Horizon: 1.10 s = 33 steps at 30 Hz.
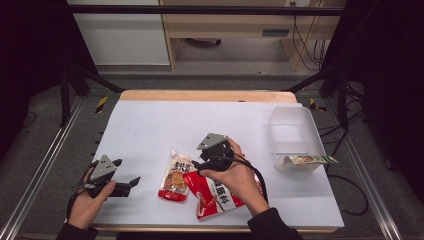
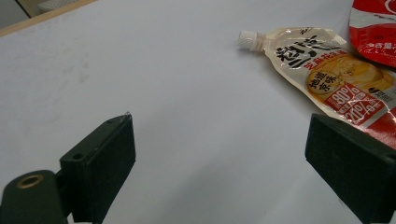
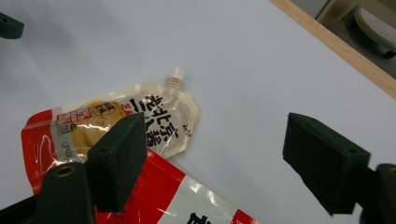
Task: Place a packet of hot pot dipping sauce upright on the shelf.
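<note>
Spout pouch (image 1: 175, 181) lies flat on the white table (image 1: 150, 130), near the front edge, cap pointing away from the person; clear top with black print, orange and red label lower down; in the left gripper view the pouch (image 2: 327, 79) sits up right, white cap toward the table's middle; in the right gripper view the pouch (image 3: 121, 126) lies cap up, its lower part behind the left jaw; red bag (image 1: 215, 197) lies just right of the pouch, its edge over the pouch's side, partly under the right hand (image 1: 235, 177); red bag (image 3: 187, 200) shows at the bottom of the right gripper view, red bag (image 2: 376, 28) at the top right corner of the left one.

Right gripper (image 1: 202, 162) hovers over the pouch and bag, jaws wide, nothing between the pads; right gripper (image 3: 215, 158) looks down on bare table between its jaws; left gripper (image 1: 131, 182) rests near the table's front left corner, well apart from the pouch, jaws wide and empty; left gripper (image 2: 219, 163) points across the table toward the pouch; left hand (image 1: 90, 200) holds it low.

Clear bin (image 1: 295, 137) stands at the right side of the table; a green-white packet (image 1: 310, 160) lies across its near rim, one end sticking out past the right wall.
</note>
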Tool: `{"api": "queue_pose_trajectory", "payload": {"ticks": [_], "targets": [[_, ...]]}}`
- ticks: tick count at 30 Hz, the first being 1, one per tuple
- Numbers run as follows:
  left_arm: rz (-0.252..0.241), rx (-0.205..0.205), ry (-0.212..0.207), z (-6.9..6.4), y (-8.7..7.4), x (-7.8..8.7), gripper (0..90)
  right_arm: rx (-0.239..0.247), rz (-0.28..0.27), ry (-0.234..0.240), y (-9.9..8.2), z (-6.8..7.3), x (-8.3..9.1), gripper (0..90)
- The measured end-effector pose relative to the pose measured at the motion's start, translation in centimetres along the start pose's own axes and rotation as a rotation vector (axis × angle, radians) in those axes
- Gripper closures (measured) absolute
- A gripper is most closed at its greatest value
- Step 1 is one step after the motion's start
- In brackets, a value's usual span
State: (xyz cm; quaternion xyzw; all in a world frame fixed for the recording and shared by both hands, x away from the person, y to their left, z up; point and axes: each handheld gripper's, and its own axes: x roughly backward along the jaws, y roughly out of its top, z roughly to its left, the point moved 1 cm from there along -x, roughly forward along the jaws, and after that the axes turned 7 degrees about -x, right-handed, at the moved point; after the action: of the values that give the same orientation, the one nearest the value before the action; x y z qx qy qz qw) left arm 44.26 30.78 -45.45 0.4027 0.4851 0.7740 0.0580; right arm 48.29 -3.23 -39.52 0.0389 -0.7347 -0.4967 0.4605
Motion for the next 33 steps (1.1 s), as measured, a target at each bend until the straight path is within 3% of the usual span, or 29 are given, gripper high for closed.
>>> {"api": "queue_pose_trajectory", "payload": {"ticks": [3, 17, 26, 33], "targets": [[0.001, -0.002, 0.002, 0.0, 0.0, 0.1, 8.3, -0.017, 0.018, -0.003, 0.1, 0.2, -0.7, 30.4], [-0.004, -0.001, 0.003, 0.0, 0.0, 0.1, 8.3, -0.061, 0.071, 0.016, -0.2, 1.1, -3.9, 45.3], [-0.004, -0.004, -0.006, -0.1, 0.1, -0.1, 8.3, -0.083, 0.102, 0.028, -0.5, 1.0, -5.2, 52.0], [-0.004, -0.005, -0.008, -0.1, 0.1, -0.1, 8.4, -0.100, 0.132, 0.047, -0.9, 1.1, -7.3, 54.0]]}}
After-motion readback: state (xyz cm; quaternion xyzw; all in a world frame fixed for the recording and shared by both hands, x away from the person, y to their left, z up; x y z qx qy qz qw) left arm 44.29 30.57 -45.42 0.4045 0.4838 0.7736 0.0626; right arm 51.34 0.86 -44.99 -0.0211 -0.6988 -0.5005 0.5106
